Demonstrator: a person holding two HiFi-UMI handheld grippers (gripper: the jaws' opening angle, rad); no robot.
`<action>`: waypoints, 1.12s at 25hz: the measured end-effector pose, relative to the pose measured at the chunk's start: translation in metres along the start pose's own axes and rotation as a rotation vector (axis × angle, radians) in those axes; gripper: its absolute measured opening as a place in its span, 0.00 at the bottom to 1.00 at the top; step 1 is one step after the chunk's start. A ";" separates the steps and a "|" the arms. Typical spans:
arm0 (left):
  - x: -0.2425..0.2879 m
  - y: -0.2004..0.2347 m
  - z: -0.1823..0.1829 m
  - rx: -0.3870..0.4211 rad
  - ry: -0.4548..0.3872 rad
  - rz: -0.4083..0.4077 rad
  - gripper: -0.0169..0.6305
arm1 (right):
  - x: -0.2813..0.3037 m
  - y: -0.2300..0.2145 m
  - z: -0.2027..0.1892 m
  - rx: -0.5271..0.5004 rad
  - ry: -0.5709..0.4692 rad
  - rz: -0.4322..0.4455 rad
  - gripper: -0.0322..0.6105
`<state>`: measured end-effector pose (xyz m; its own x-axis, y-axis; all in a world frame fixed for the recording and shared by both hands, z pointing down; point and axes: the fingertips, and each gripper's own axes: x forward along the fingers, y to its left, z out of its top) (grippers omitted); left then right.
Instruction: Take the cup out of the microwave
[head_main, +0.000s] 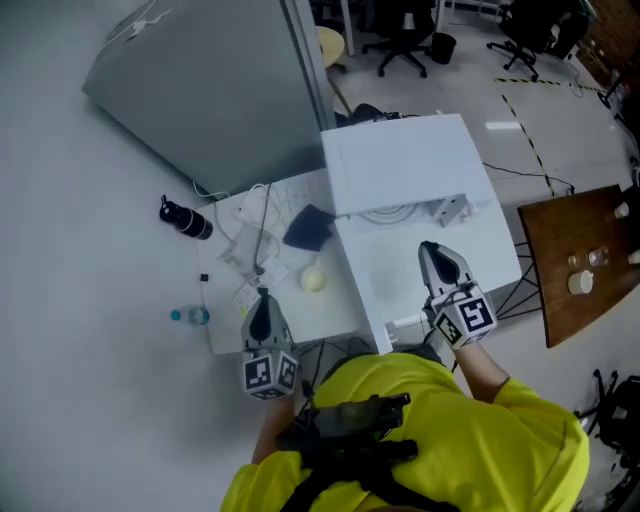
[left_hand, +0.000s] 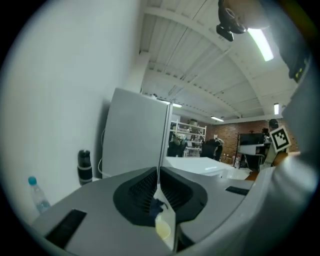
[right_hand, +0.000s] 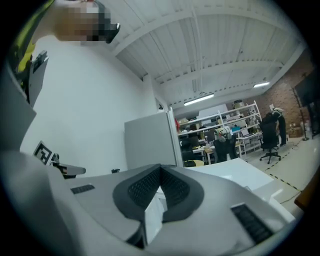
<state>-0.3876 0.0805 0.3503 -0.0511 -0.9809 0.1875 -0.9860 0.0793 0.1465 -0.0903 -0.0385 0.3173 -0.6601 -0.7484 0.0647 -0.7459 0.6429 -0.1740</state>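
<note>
A white box-shaped microwave (head_main: 400, 160) stands at the back of a white table (head_main: 470, 250); I see only its top, and its inside is hidden. A small pale yellow round thing (head_main: 314, 280), perhaps a cup, lies on the table left of it and also shows low between the left jaws (left_hand: 163, 229). My left gripper (head_main: 264, 298) hovers over the table's near left edge, its jaws together (left_hand: 159, 174) with nothing held. My right gripper (head_main: 429, 247) hangs above the table in front of the microwave, jaws meeting at the tips (right_hand: 160, 168), nothing in them.
A dark blue cloth (head_main: 308, 228), cables and papers lie on the table's left part. A black bottle (head_main: 186, 219) and a water bottle (head_main: 190, 316) are further left. A grey partition (head_main: 210, 90) stands behind. A brown table (head_main: 580, 260) is at the right.
</note>
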 end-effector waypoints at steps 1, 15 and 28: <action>-0.004 -0.011 0.024 0.027 -0.038 -0.024 0.05 | -0.007 0.003 0.008 0.002 -0.018 -0.005 0.06; -0.004 -0.083 0.056 0.107 -0.058 -0.131 0.05 | -0.075 -0.021 0.036 -0.027 -0.042 -0.090 0.05; 0.006 -0.078 0.074 0.123 -0.118 -0.102 0.05 | -0.060 -0.017 0.056 -0.063 -0.098 -0.056 0.05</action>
